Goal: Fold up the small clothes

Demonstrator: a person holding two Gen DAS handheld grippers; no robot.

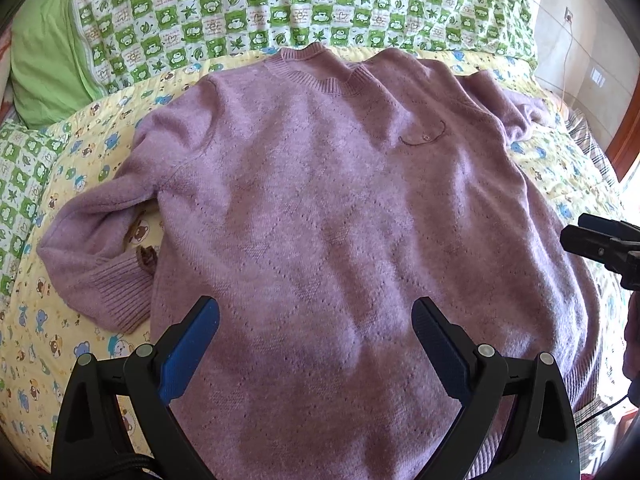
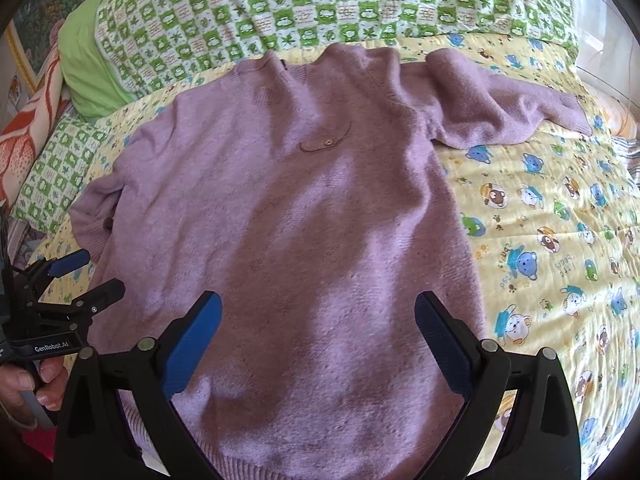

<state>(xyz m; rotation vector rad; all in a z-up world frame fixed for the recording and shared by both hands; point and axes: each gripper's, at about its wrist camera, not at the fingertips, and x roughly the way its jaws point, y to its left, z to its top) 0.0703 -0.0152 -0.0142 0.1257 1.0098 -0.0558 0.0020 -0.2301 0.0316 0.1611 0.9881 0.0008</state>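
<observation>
Lying flat, unfolded on bed quilt (image 2: 560,216): purple sweater (image 1: 320,200), ahead of and under both fingers | left gripper (image 1: 316,344) spread, empty | right gripper (image 2: 318,340) spread, empty | folds: none yet, all remaining

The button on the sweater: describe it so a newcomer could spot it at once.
On the yellow bear-print quilt lies a mauve sweater, spread flat with its collar at the far end. On its chest, a small pale button sits on a dark curved stitched line, the only such trim there.
</observation>
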